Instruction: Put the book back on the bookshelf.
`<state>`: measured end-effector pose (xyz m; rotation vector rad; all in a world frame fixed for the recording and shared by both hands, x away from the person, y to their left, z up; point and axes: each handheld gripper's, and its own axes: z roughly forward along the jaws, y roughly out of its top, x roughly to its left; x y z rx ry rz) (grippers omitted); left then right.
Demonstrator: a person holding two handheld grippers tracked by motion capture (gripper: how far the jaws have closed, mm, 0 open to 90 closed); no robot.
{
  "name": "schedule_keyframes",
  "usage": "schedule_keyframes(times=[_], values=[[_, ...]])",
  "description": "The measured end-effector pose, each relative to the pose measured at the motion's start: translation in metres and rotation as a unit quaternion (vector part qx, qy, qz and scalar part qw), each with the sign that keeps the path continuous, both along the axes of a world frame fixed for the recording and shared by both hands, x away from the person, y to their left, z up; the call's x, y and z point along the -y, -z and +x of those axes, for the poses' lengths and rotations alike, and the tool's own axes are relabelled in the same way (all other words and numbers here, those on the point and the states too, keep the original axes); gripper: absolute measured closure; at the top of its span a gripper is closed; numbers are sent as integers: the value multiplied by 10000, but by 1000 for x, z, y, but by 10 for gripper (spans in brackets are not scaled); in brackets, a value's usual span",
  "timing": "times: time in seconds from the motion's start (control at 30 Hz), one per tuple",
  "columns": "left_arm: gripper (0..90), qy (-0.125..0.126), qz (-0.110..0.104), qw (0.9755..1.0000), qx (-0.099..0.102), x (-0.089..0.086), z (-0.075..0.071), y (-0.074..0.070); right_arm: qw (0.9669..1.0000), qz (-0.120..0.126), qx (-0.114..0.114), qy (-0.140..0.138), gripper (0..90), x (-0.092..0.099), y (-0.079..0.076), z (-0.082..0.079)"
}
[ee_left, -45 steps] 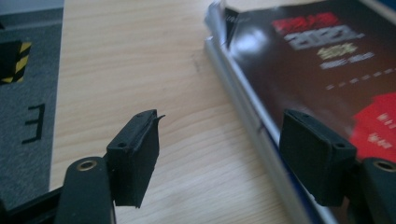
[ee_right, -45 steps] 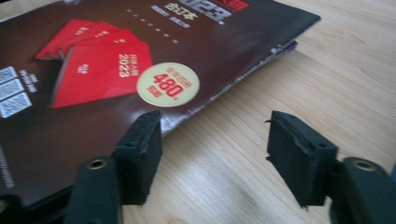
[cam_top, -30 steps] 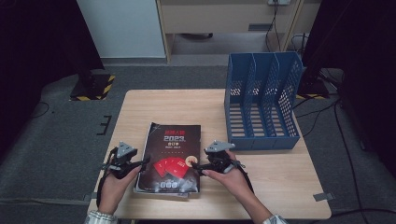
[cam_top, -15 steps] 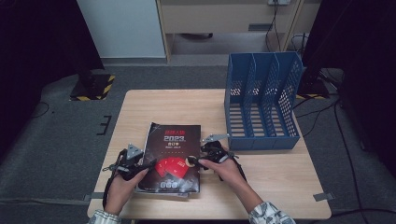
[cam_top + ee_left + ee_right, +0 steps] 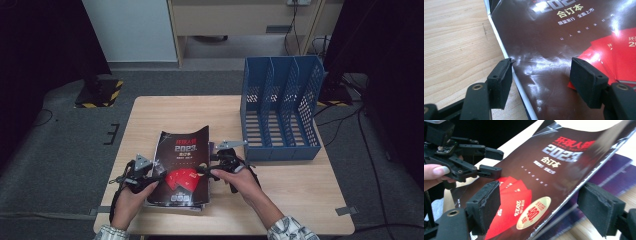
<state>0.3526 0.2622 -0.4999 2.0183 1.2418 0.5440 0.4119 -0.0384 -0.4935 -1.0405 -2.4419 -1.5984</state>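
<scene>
Magazine (image 5: 181, 165): right edge lifted; underside hidden. Left gripper (image 5: 541, 75) and right gripper (image 5: 544, 212): jaws held apart astride its edges.

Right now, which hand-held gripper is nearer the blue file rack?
Right. The right hand-held gripper is at the magazine's right edge, just left of the blue file rack; the left hand-held gripper is at the magazine's far edge.

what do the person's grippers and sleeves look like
Both grippers are black linkage frames with blocky black foam-like pads on the jaws and brass-coloured rivets at the joints. The left gripper and right gripper each carry a grey three-cornered plate on top, and a black cable trails from the left one. The sleeves are a pale patterned fabric, shown just at the cuffs.
</scene>
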Motion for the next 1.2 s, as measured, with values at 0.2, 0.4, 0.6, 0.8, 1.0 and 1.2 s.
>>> schedule_keyframes(times=[0.2, 0.4, 0.6, 0.8, 1.0, 1.2], values=[[344, 10, -14, 10000, 6, 0, 0, 0, 9986, -109, -450, -245, 184, -17, 10, 12], [339, 29, -84, 10000, 2, -2, 1, 1, 9983, -207, -419, -334, 275, -25, 16, 12], [337, 1, -86, 10000, 18, -1, 1, 2, 9980, -227, -428, -400, 410, -28, 16, 10], [333, -26, -130, 9999, 11, -1, 1, 2, 9982, -328, -283, -419, 422, -37, 16, 7], [326, 33, -173, 9998, 14, -3, 2, 3, 9990, -282, -304, -190, 611, -34, 19, 5], [262, 181, -224, 9996, 26, -1, 4, 1, 9999, -5, -153, -17, 775, -27, 14, 4]])
